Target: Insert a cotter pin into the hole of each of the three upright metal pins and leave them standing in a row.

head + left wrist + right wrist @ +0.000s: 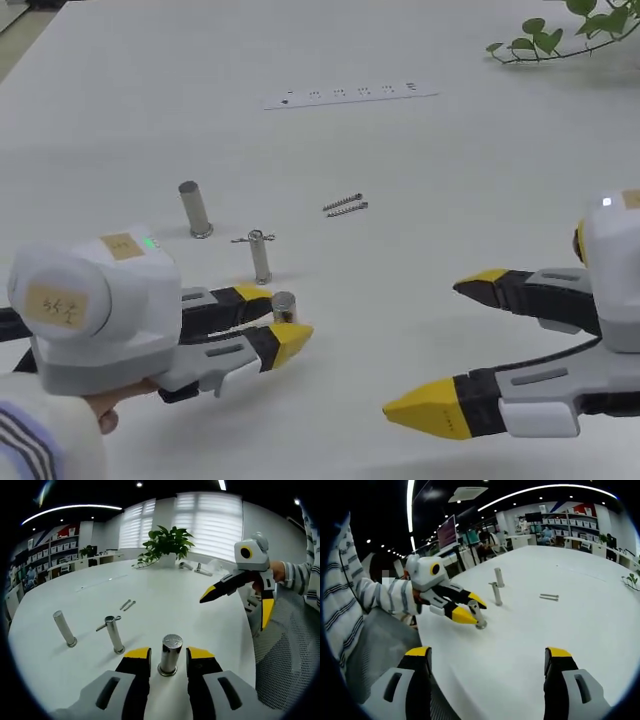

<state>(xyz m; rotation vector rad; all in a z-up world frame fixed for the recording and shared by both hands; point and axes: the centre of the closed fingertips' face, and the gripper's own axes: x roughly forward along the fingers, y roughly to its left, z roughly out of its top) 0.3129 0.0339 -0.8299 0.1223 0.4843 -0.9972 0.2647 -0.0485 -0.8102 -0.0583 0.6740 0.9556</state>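
The white desk [450, 130] carries everything, and my two grippers sit at its near edge. My right gripper [425, 348] hangs over bare desk well apart from the work, with its fingers spread wide and nothing between them. My left gripper [283, 318] is low on the desk with its fingers parted only narrowly, one on each side of the nearest metal pin [170, 655]. In the left gripper view I see a thin gap on both sides, so I judge they bracket the pin rather than pinch it.

All three pins stand upright in a slanted row. Beyond the nearest is the middle pin [259, 257], and beyond that the far pin [194, 208]. The middle pin already has a cotter pin [250, 238] crosswise through its top. The other two look bare, though I cannot make out their holes from here. Two loose cotter pins [346, 206] lie side by side on the desk, past the row and off towards my right.

By my reckoning one pin of three is done and the nearest pin is next. My left fingers should close gently on it, low enough to leave the top clear and without tipping it. My right fingers need to reach across, narrow down and pick a single cotter pin off the flat desk. It is thin and its twin lies touching or just beside it, so I expect that grasp to be the fiddly part.
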